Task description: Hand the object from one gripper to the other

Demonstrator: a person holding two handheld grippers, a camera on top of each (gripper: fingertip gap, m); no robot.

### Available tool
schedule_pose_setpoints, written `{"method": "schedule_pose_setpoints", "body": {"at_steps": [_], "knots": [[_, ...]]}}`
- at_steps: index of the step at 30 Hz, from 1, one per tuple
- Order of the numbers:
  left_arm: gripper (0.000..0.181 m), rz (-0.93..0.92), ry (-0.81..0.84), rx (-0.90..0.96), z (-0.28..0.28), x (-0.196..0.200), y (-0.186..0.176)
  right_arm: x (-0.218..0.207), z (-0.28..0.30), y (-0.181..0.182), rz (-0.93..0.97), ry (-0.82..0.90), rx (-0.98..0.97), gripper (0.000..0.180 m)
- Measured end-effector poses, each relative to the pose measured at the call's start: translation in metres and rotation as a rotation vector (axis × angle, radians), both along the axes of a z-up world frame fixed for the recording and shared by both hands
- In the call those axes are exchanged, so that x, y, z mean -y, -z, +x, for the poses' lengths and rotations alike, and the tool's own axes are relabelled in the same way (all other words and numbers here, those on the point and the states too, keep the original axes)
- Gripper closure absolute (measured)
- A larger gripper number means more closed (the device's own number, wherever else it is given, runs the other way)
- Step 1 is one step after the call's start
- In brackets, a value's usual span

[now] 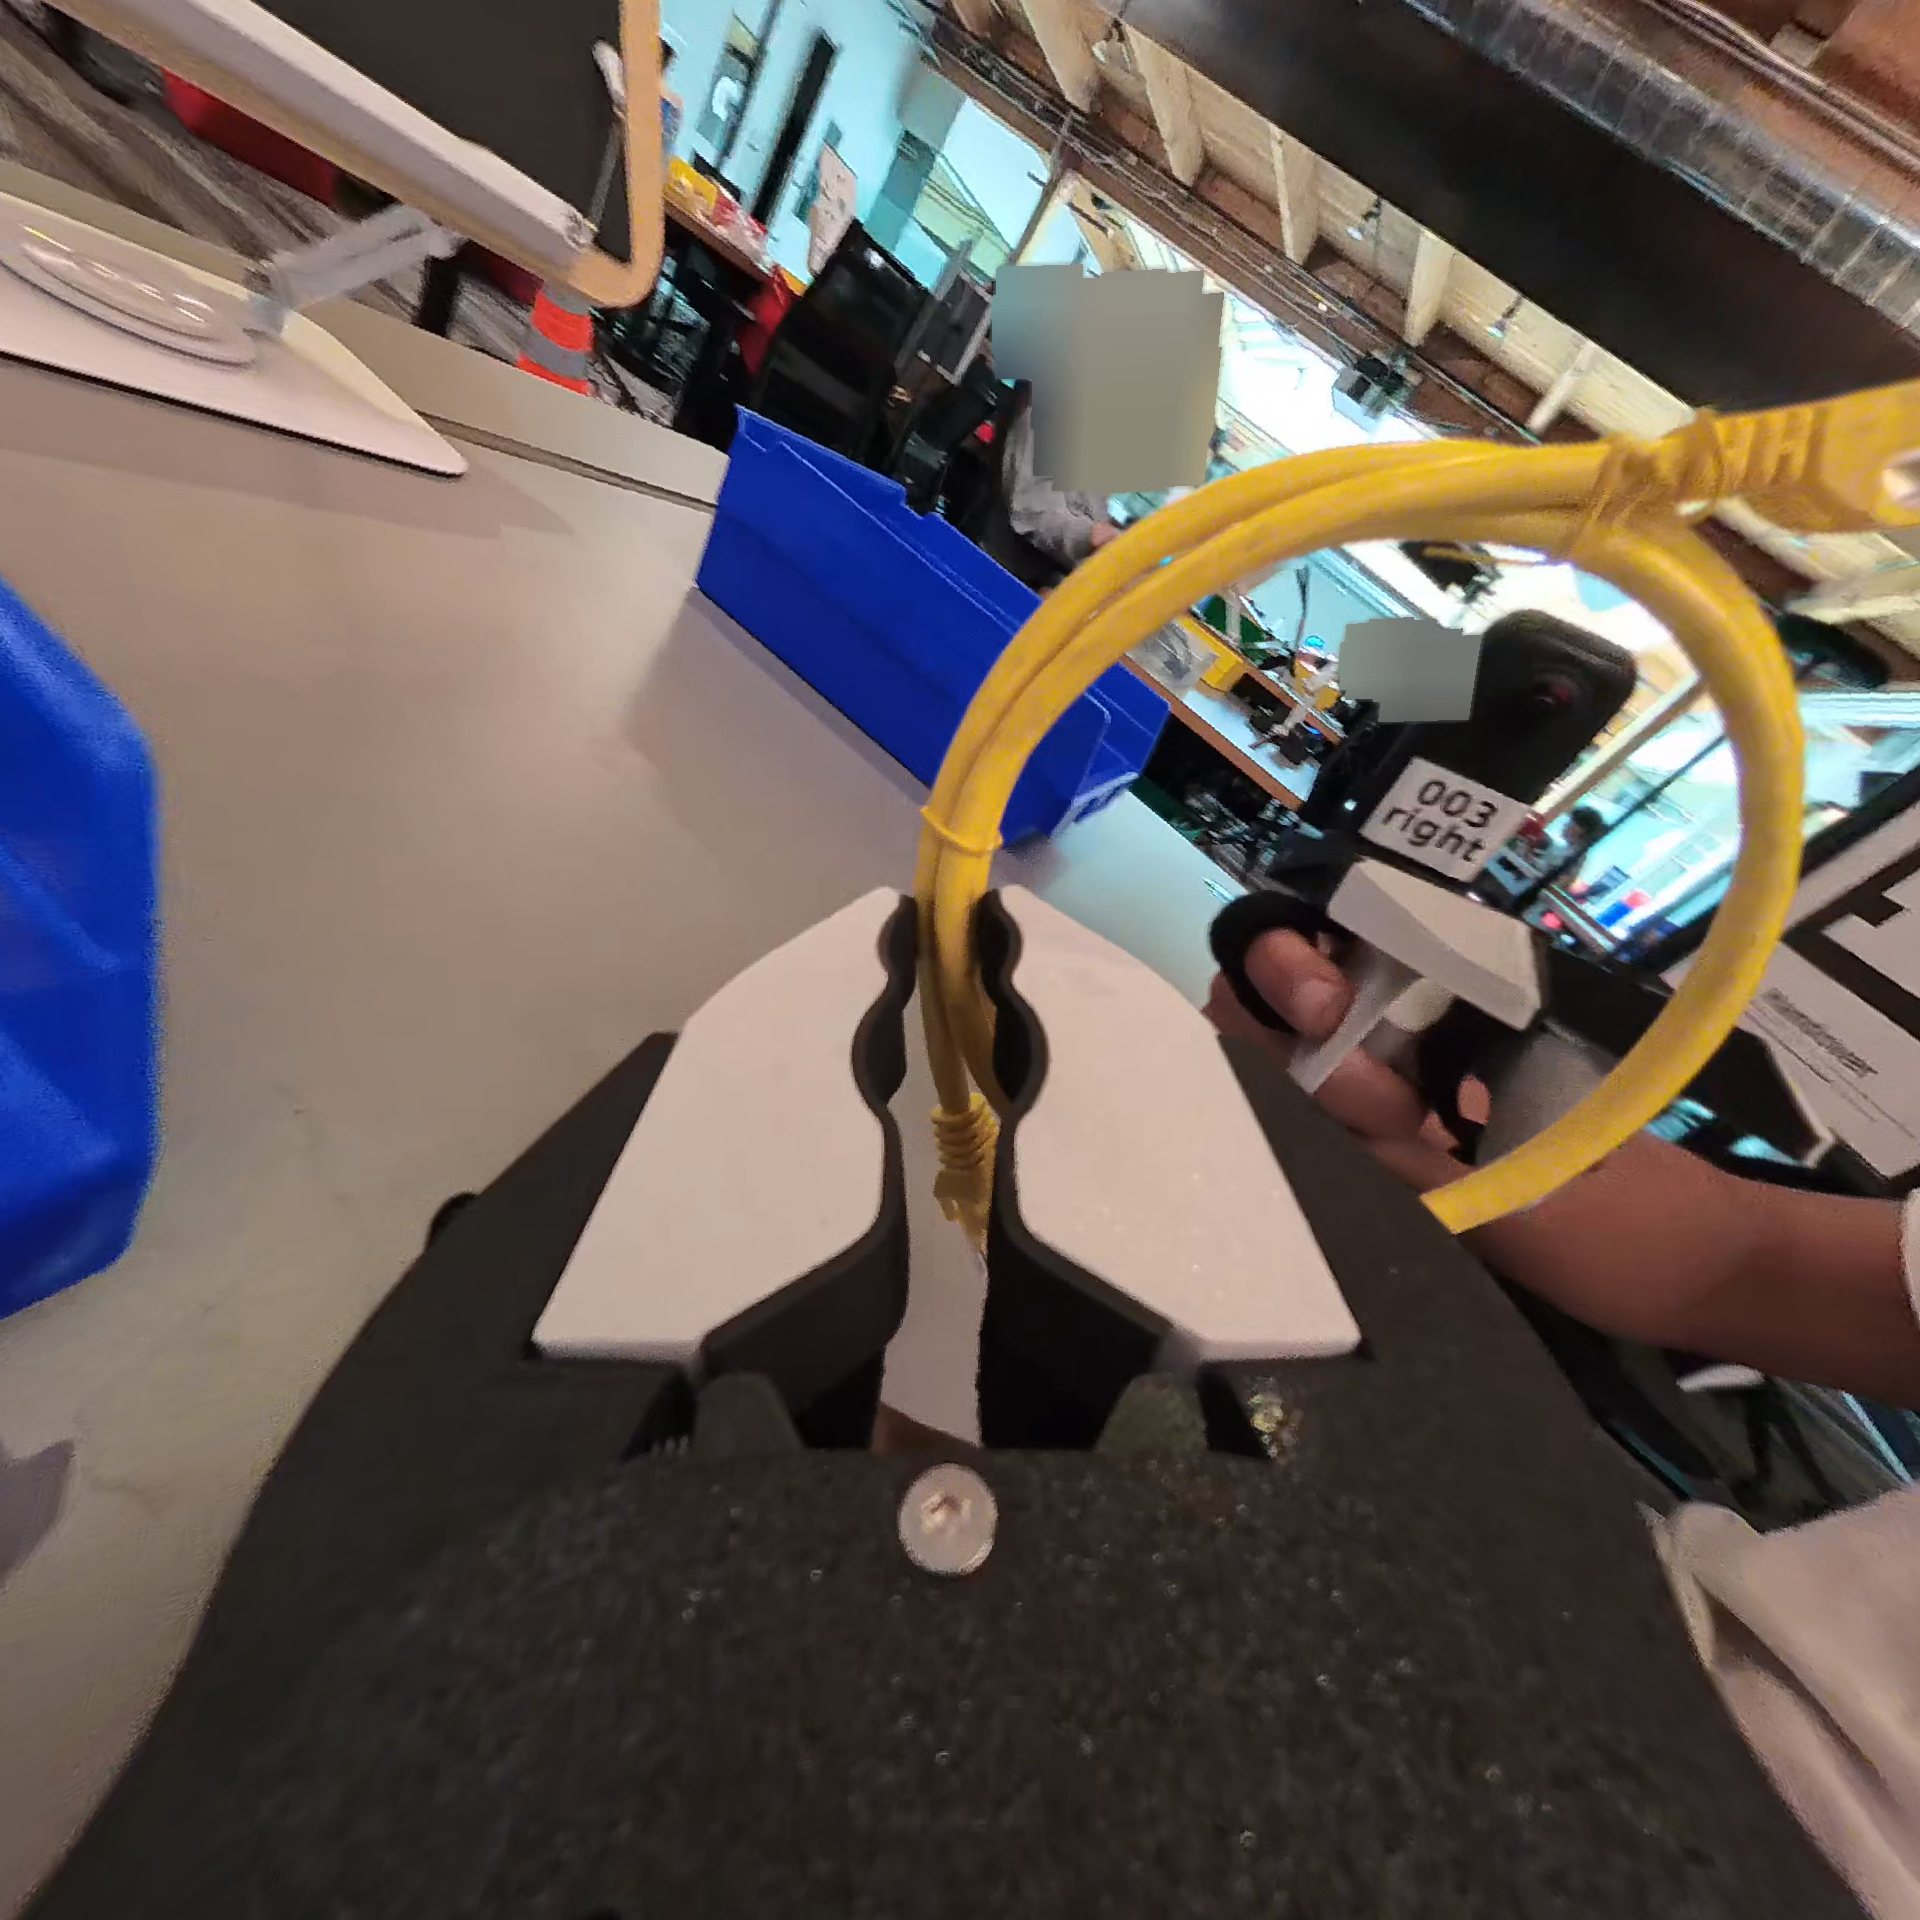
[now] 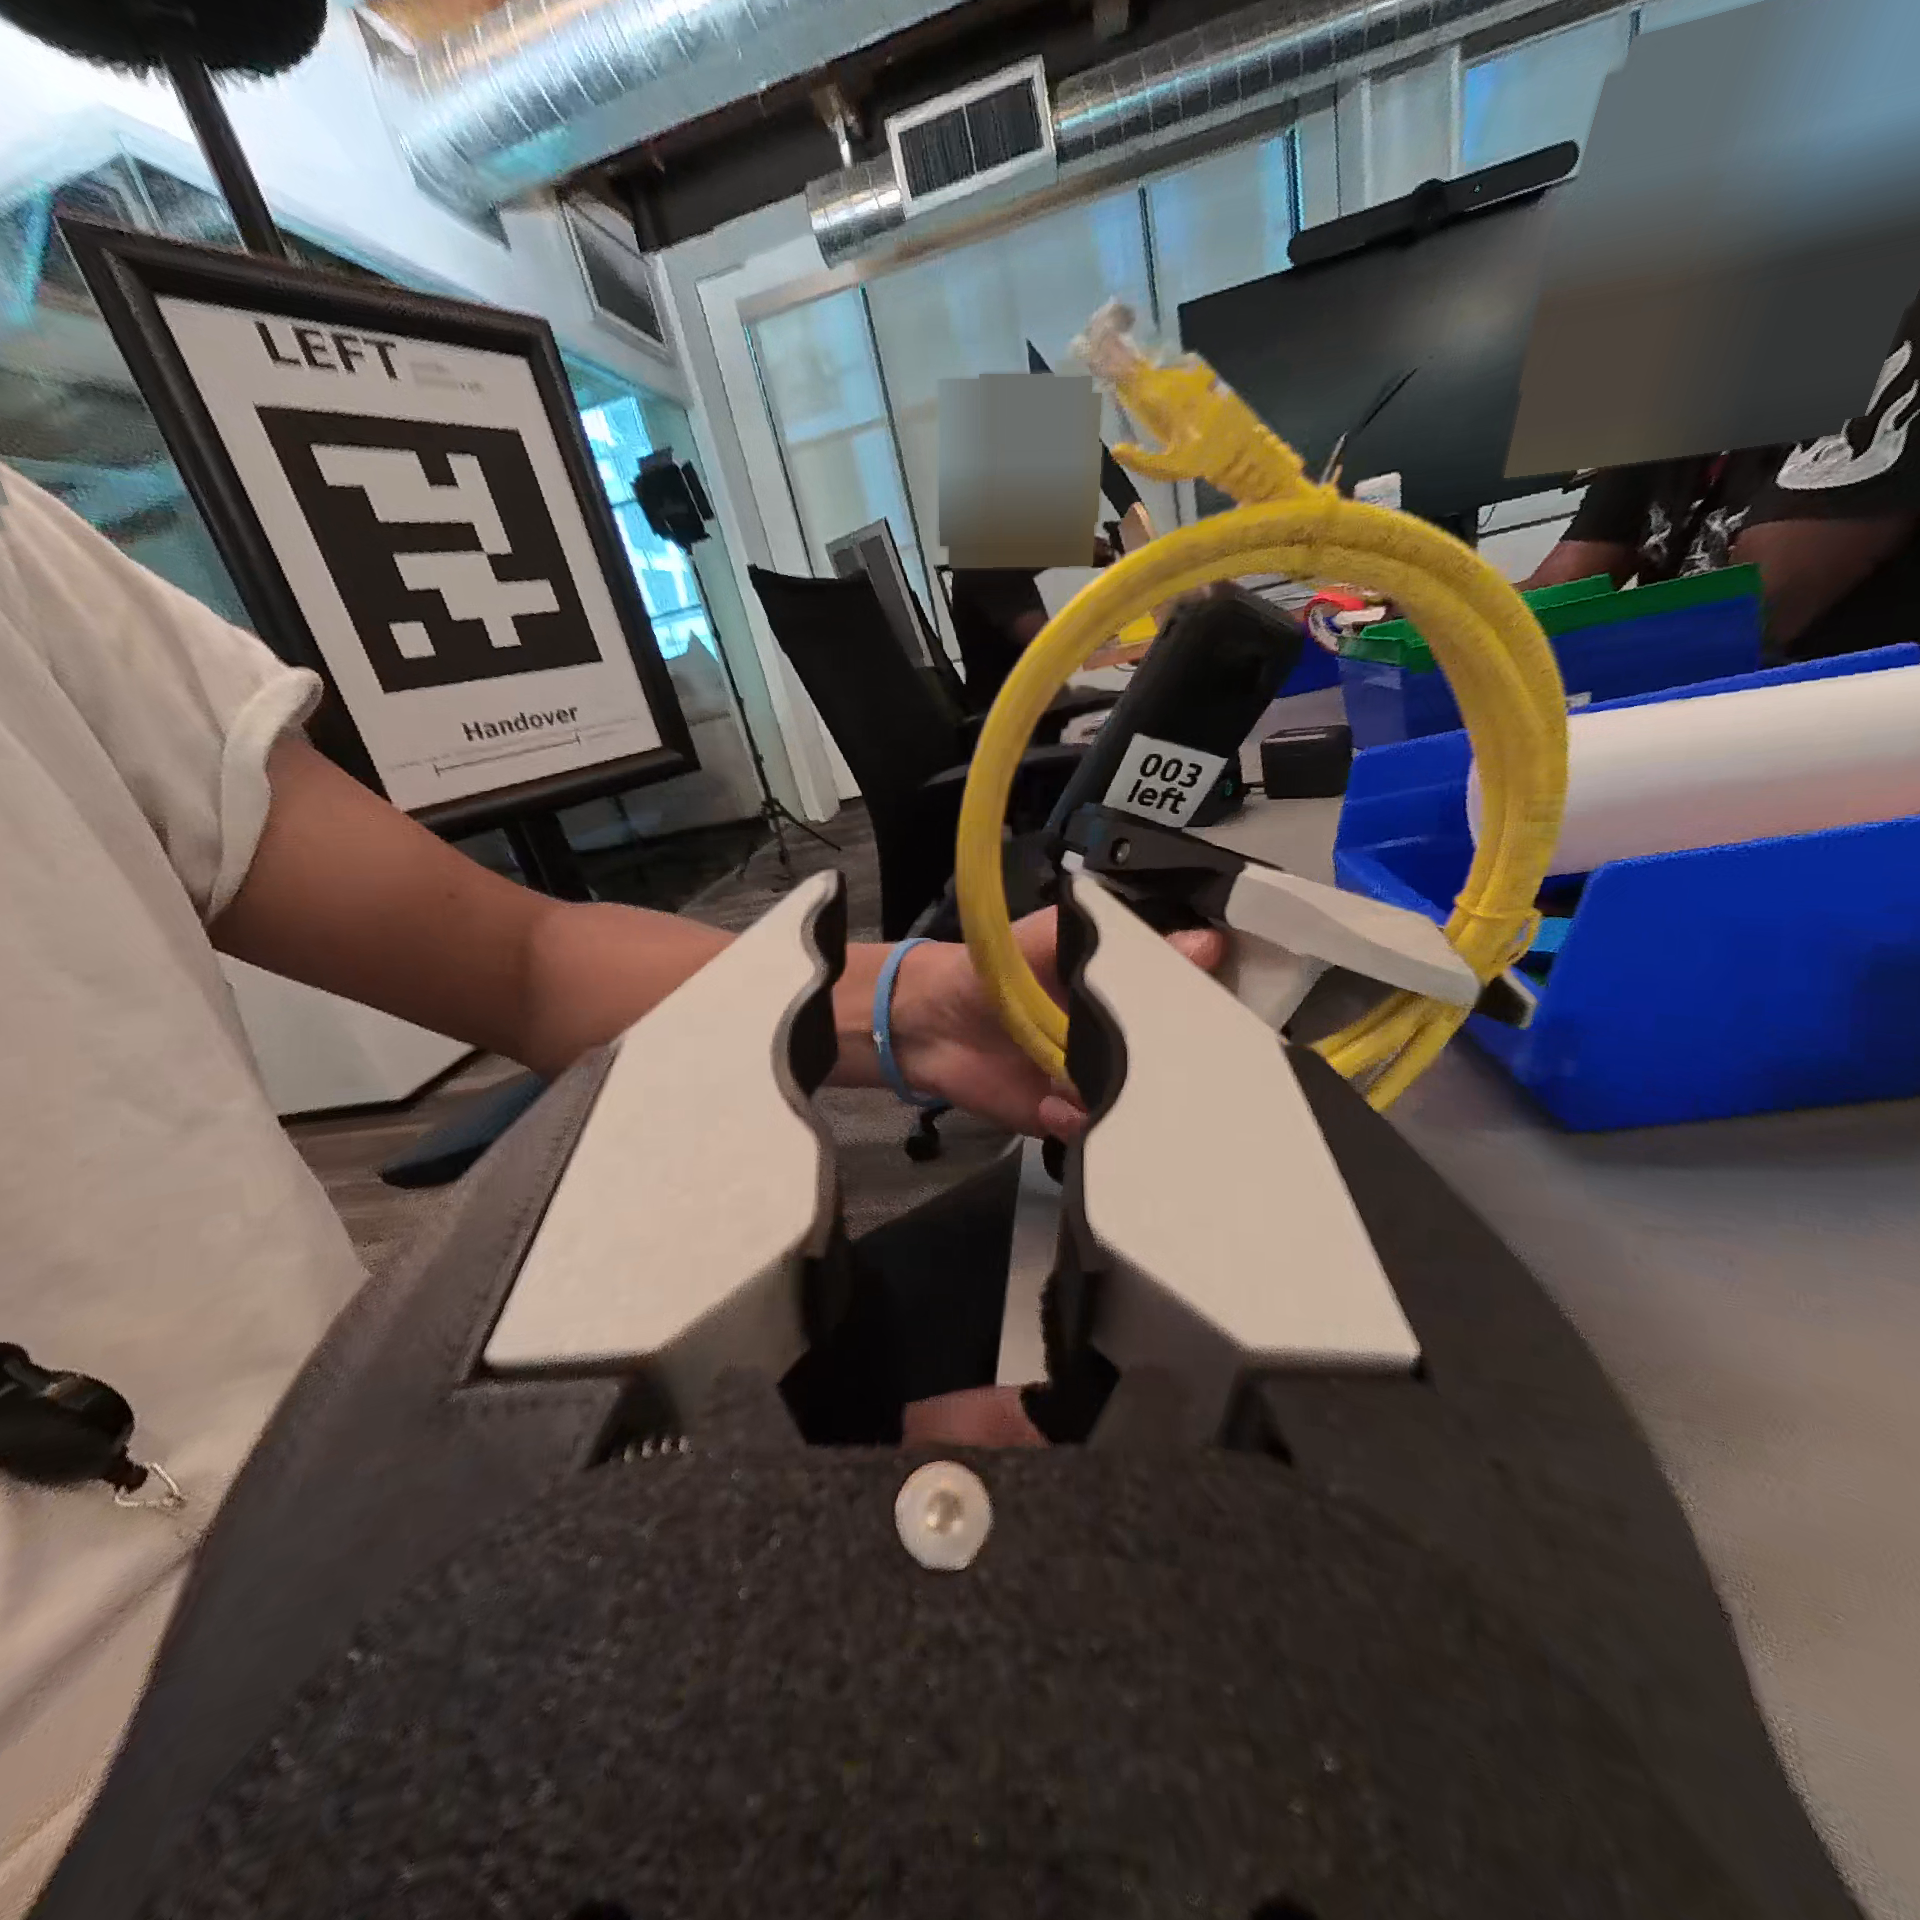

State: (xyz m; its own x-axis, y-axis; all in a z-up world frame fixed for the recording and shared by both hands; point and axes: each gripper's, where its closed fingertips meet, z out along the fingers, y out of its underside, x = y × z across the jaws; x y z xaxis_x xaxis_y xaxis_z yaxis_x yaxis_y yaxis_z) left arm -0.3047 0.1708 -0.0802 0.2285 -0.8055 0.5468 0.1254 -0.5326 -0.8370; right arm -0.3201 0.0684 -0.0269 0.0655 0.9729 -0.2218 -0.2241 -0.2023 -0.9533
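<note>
A coiled yellow network cable (image 1: pixel 1403 468) is tied into a ring. My left gripper (image 1: pixel 948 914) is shut on the ring's tied side, with one plug lying between its white fingers. The ring stands up above the grey table (image 1: pixel 416 831). In the right wrist view the cable (image 2: pixel 1299 535) hangs from the left gripper (image 2: pixel 1486 966), its other plug pointing up. My right gripper (image 2: pixel 951 956) is open and empty. The ring's near arc lines up just in front of its right finger (image 2: pixel 1143 1039); I cannot tell whether they touch. The right gripper (image 1: pixel 1403 987) shows through the ring.
A blue bin (image 1: pixel 883 582) sits on the table beyond the cable, and another blue object (image 1: pixel 62 935) is close at the left. A blue bin (image 2: pixel 1714 987) holding a white roll (image 2: pixel 1714 748) stands to the right. A framed marker board (image 2: pixel 416 540) stands behind my arm.
</note>
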Motion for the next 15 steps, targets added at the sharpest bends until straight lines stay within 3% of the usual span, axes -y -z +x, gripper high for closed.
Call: {"method": "schedule_pose_setpoints", "body": {"at_steps": [4,6,11,15], "knots": [[0.169,0.001,0.006,-0.031,0.005,0.003,0.005,0.0,-0.008,0.005,0.011,-0.006,0.024,0.144],[0.169,0.012,0.003,-0.038,0.006,0.004,0.006,-0.002,-0.009,0.008,0.04,0.023,0.054,0.174],[0.168,0.032,0.021,0.009,0.005,0.006,-0.002,0.004,-0.004,0.012,0.11,-0.035,0.136,0.174],[0.148,0.01,-0.034,0.118,-0.005,-0.003,-0.016,-0.009,0.01,0.02,0.197,0.058,0.23,0.174]]}}
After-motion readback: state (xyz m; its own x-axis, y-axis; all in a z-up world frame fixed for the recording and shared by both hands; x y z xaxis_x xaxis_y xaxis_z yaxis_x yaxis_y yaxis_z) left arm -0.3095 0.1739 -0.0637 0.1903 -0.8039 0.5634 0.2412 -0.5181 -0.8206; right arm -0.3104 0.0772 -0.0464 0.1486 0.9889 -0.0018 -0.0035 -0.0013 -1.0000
